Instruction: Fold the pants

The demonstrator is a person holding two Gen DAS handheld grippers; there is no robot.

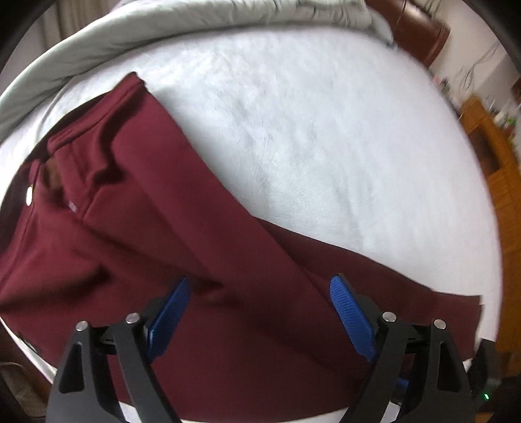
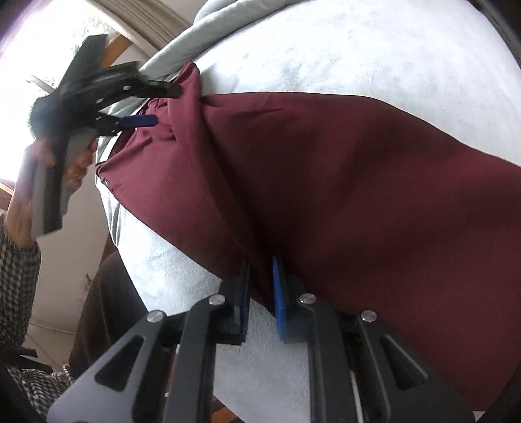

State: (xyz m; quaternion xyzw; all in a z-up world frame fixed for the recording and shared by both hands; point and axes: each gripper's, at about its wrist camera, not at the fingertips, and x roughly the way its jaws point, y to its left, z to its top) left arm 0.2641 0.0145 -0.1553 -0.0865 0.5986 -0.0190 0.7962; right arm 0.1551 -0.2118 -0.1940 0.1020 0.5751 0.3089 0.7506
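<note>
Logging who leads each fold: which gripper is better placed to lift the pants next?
Right, probably. The right gripper is closed on a fold of the pants at their near edge; the left gripper hangs open above the cloth, gripping nothing.

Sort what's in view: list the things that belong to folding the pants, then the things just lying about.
Belongs to the job:
- maroon pants, spread on the bed
- left gripper, open above the pants
- right gripper, closed on a pants edge
- white bed cover, the work surface

Just lying about:
- grey duvet, bunched at the far edge
- wooden cabinet
</note>
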